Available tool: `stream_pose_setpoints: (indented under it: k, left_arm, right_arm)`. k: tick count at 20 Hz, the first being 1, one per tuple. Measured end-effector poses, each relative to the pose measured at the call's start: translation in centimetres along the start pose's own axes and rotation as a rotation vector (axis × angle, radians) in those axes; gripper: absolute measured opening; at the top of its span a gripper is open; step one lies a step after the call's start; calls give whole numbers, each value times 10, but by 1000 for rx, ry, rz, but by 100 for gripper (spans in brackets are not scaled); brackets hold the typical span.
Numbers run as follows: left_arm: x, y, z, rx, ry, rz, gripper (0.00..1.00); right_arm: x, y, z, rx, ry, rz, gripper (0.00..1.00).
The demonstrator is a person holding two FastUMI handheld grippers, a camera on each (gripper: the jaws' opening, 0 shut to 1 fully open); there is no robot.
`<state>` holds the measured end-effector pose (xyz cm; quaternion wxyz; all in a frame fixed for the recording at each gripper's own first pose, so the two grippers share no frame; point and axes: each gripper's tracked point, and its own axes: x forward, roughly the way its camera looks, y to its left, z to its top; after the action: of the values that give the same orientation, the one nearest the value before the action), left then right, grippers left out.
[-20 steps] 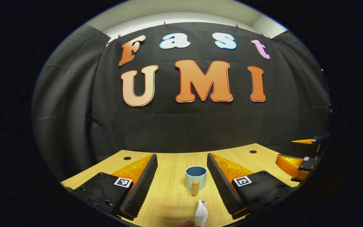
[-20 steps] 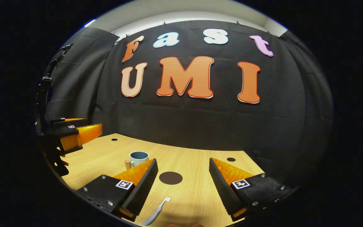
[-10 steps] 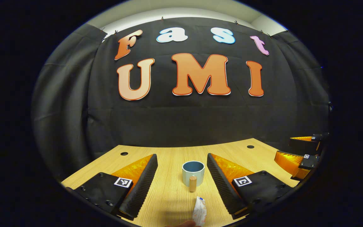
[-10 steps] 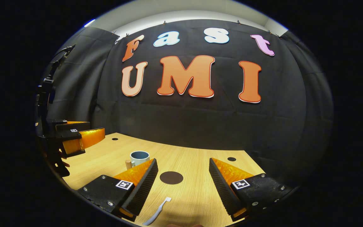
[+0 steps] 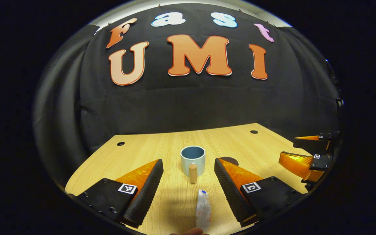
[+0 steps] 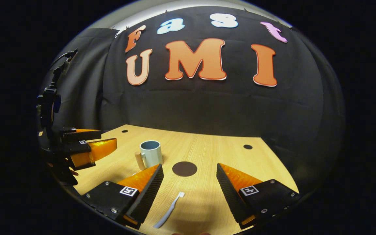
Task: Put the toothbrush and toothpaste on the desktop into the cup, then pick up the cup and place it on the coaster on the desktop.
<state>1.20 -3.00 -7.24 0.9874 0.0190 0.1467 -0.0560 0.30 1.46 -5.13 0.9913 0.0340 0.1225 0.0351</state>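
Left gripper view: the left gripper (image 5: 188, 182) occupies the bottom of the frame with its fingers (image 5: 145, 192) spread wide and nothing between their inner faces; the toothpaste (image 5: 203, 210) lies flat on the bench (image 5: 135, 153) in the gap between them, at bottom centre, touching neither finger. Just above it stands the cup (image 5: 193, 160), upright and open-mouthed, its wooden handle (image 5: 193, 173) turned toward the camera. A dark round coaster (image 5: 229, 160) shows partly behind the right-hand finger, to the right of the cup. At the right edge of the frame the other gripper hangs above the bench. Right gripper view: the right gripper (image 6: 189, 191) sits at the bottom of the frame, its fingers (image 6: 147, 192) likewise spread and gripping nothing; the toothbrush (image 6: 170, 213) lies on the bench between them, nearer the left-hand finger, head pointing up-frame. Above the gap, centre frame, the coaster lies bare; the cup stands to its left, apart from it, handle on its left side. At the left edge the left gripper hovers over the bench, fingers parted.
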Motion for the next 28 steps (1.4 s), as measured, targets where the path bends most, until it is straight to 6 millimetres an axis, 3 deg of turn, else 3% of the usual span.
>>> stream_pose_setpoints:
  k: [6,11,19,22,28]
  left_arm:
    - [13,-14,-44,29,148,-24,100]
    - [21,-17,-103,-2,368,-39,99]
    - [8,-14,-134,45,572,-59,99]
    - [5,-16,-133,17,619,-84,99]
    - [-6,-28,-144,-41,736,-158,99]
  right_arm:
    - [9,1,-44,56,178,16,98]
    - [15,2,-63,78,261,13,98]
    - [9,7,-96,52,464,56,94]
    - [10,5,-110,16,537,46,93]
    - [9,27,-123,33,654,118,90]
